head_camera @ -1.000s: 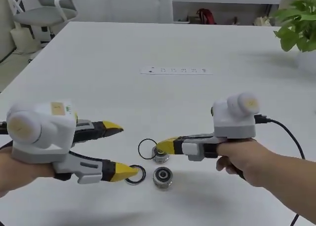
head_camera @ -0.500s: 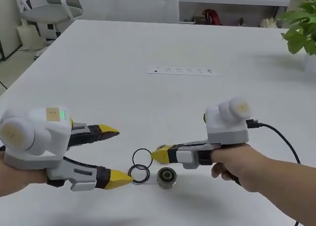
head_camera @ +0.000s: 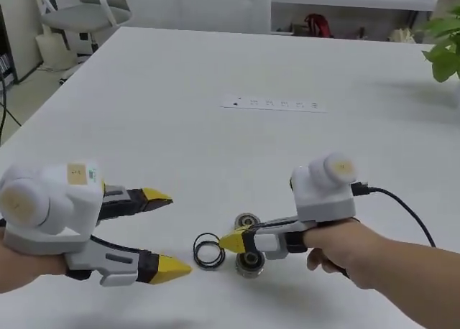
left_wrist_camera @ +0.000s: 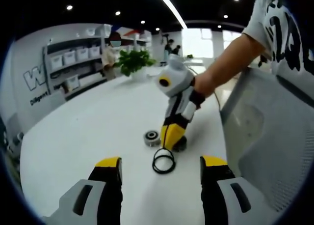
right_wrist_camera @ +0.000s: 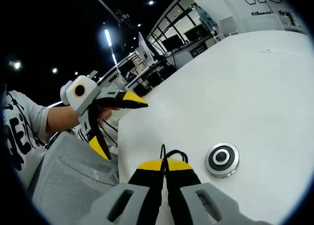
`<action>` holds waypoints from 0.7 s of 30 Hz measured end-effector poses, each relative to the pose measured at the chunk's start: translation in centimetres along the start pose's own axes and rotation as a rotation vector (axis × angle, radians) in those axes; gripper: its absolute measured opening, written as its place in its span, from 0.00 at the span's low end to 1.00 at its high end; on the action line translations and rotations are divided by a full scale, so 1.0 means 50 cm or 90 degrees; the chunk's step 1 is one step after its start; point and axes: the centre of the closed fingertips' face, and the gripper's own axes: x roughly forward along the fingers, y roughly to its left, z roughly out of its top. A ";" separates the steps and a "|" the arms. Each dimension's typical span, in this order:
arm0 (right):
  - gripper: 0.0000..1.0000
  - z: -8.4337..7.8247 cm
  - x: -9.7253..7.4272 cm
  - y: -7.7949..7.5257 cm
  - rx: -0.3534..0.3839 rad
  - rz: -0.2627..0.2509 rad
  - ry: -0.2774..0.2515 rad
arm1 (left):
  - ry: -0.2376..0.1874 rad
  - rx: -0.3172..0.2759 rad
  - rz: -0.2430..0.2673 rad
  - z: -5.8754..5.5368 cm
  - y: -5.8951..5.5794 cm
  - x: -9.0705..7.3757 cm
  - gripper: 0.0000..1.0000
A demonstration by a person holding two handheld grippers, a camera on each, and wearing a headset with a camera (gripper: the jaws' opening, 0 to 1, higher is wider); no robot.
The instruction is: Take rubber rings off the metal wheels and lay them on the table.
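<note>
Room: white table [head_camera: 215,142] is standing in a bright office, with a chair [head_camera: 79,13] beyond its far left corner and a plant [head_camera: 445,52] at the far right.
Left gripper [head_camera: 177,232]: is hovering low near the table's near edge, jaws spread wide, gripping nothing.
Right gripper [head_camera: 227,241]: jaws are pressing together, pinching the edge of the rubber rings [head_camera: 208,251].
Rubber rings: two black loops are lying overlapped on the table, between the two grippers.
Metal wheels: far wheel [head_camera: 246,220] is sitting just beyond the right gripper; near wheel [head_camera: 250,264] is lying partly under it.

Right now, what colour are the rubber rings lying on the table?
Black, thin loops; the left gripper view shows the rubber rings best.
</note>
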 end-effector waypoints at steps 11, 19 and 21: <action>0.00 -0.010 0.004 -0.017 -0.019 -0.028 0.019 | 0.006 -0.003 -0.001 -0.010 0.002 0.002 0.65; 0.02 -0.008 0.005 -0.024 -0.047 -0.045 0.019 | 0.009 -0.004 0.000 -0.015 0.003 0.001 0.65; 0.04 -0.008 0.005 -0.026 -0.051 -0.048 0.018 | 0.009 -0.005 -0.001 -0.016 0.003 0.001 0.65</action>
